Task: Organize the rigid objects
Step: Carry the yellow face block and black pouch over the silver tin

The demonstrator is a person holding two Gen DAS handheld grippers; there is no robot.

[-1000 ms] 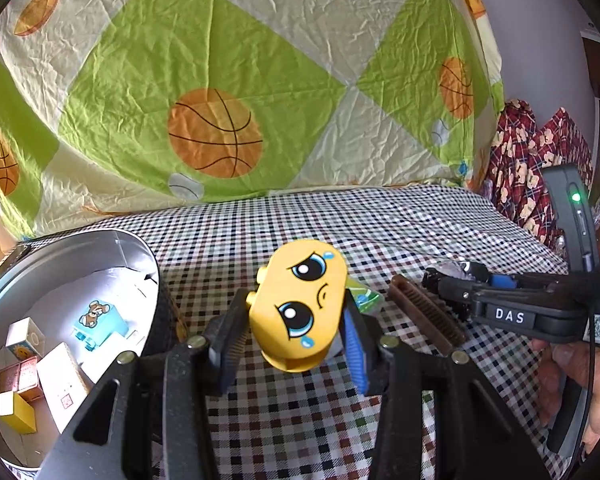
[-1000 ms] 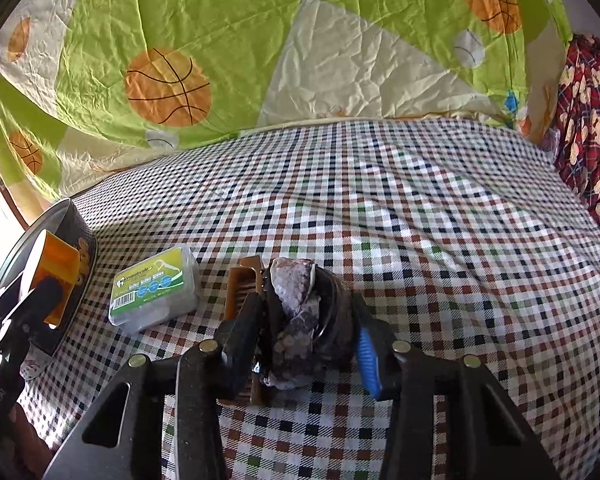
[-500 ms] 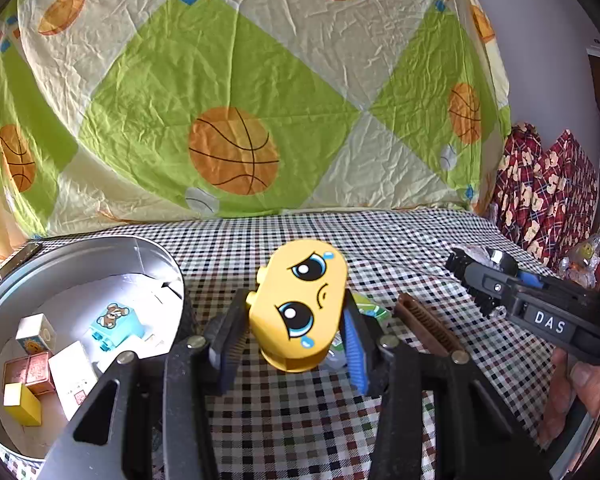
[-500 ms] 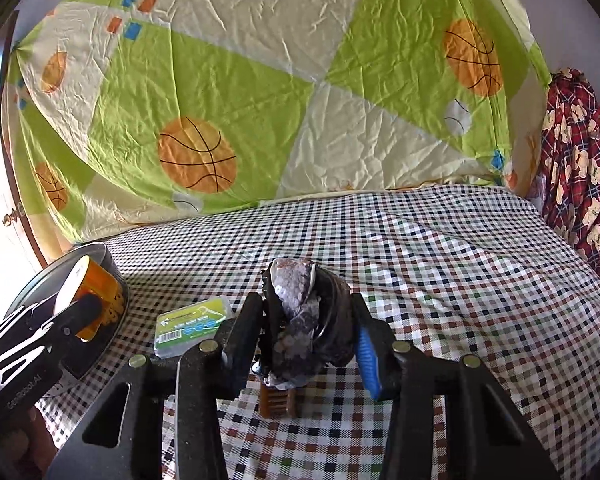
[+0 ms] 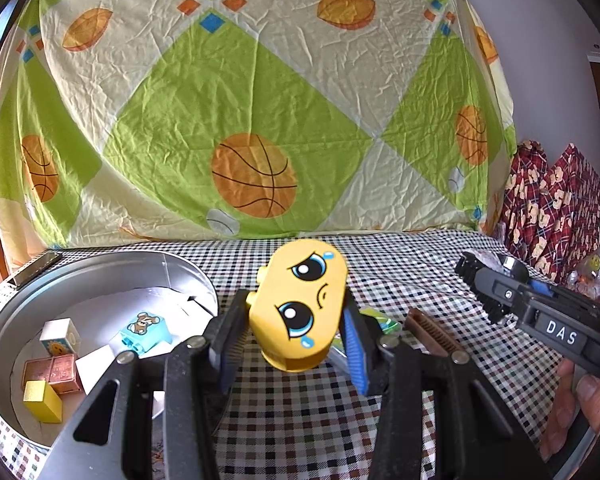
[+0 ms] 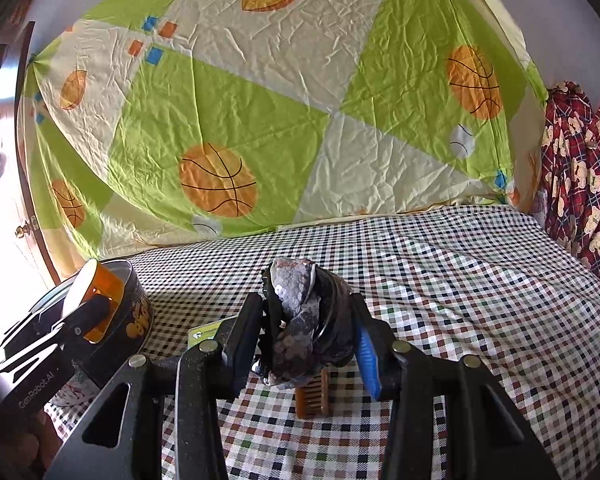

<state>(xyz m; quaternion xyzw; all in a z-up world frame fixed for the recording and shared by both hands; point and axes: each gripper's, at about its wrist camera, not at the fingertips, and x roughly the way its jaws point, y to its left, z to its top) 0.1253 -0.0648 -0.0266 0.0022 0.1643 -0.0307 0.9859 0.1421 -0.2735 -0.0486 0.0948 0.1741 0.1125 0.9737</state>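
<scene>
Comb (image 6: 312, 398) half hidden under right claw's (image 6: 308, 320) dark bundle (image 6: 304, 316) — contents unclear

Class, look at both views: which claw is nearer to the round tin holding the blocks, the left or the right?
Left. The left claw, gripping the yellow toy, sits right beside the tin. The right claw, gripping a dark lump, is farther off, across the checked cloth.

A crinkled green-and-cream basketball-print sheet (image 5: 256, 128) is hanging behind the checked cloth-covered table (image 6: 460, 280); daylight is glaring at left.
</scene>
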